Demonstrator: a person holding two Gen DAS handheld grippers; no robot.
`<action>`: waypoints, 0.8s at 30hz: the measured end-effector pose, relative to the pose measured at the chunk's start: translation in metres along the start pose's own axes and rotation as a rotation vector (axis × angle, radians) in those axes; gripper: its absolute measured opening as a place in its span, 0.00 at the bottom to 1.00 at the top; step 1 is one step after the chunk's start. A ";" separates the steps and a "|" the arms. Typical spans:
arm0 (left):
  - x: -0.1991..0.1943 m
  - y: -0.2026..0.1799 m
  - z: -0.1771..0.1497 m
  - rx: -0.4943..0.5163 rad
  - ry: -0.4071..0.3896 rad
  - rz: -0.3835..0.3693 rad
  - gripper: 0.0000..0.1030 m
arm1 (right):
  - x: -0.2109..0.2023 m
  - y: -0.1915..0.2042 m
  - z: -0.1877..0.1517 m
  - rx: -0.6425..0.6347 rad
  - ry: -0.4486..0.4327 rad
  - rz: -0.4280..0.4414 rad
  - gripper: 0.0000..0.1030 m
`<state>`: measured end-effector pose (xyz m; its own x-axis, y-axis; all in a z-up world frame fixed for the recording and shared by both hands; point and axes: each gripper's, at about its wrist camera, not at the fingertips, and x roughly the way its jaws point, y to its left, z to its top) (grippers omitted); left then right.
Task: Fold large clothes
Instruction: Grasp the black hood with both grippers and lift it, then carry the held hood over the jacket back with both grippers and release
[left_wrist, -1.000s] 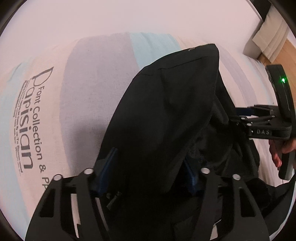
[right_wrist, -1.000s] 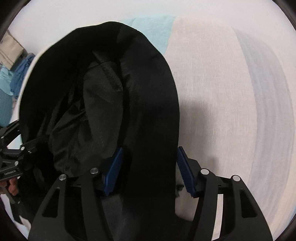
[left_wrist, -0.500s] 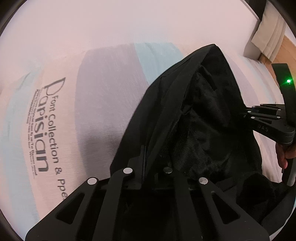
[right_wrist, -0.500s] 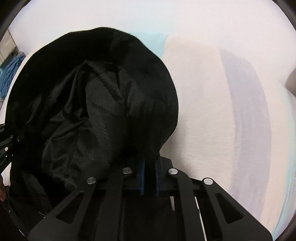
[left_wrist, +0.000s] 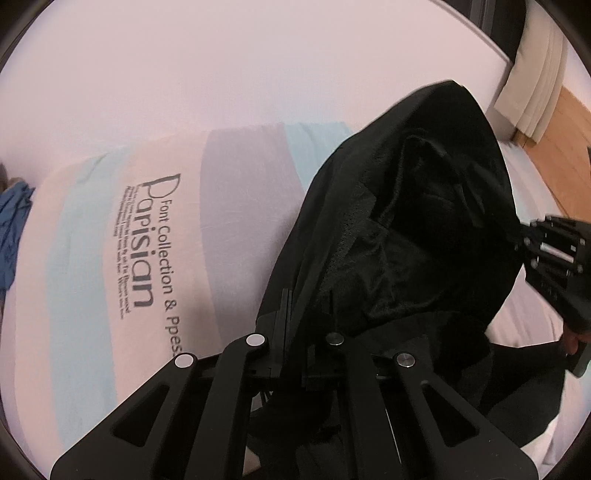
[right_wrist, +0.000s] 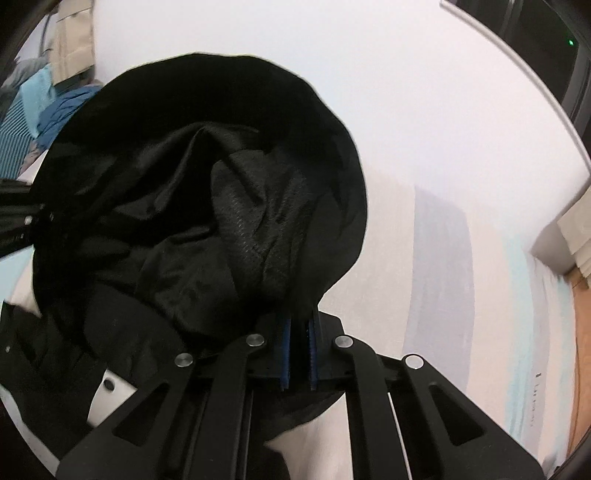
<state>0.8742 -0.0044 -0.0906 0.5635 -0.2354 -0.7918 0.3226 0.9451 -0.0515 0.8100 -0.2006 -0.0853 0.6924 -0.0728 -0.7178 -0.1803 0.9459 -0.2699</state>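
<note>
one black garment (left_wrist: 413, 236), mesh lining showing, hangs bunched between two grippers above a bed (left_wrist: 229, 92). left gripper (left_wrist: 295, 332): jaws closed narrow, pinching the garment's edge. right gripper (right_wrist: 297, 350): jaws narrow, two blue pads (right_wrist: 285, 354) clamping a fold of the same garment (right_wrist: 207, 192). one striped sheet (left_wrist: 85, 280) printed "parisian" covers the bed beneath. one pile of blue clothes (right_wrist: 55, 107) lies at the far left, well apart. one stack of pale cushions (left_wrist: 535, 92) sits beside a wooden floor (left_wrist: 569, 155).
</note>
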 end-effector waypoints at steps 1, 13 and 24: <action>-0.002 -0.003 0.001 0.002 -0.003 0.000 0.02 | -0.010 0.000 -0.007 -0.006 -0.009 -0.002 0.06; -0.065 -0.010 -0.037 -0.009 -0.053 -0.002 0.02 | -0.089 0.052 -0.045 -0.012 -0.031 0.005 0.05; -0.117 -0.029 -0.088 0.045 -0.106 0.015 0.02 | -0.134 0.078 -0.091 -0.024 -0.054 0.025 0.04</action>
<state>0.7316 0.0160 -0.0497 0.6452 -0.2458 -0.7234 0.3455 0.9384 -0.0107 0.6397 -0.1458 -0.0683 0.7243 -0.0309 -0.6888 -0.2147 0.9393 -0.2678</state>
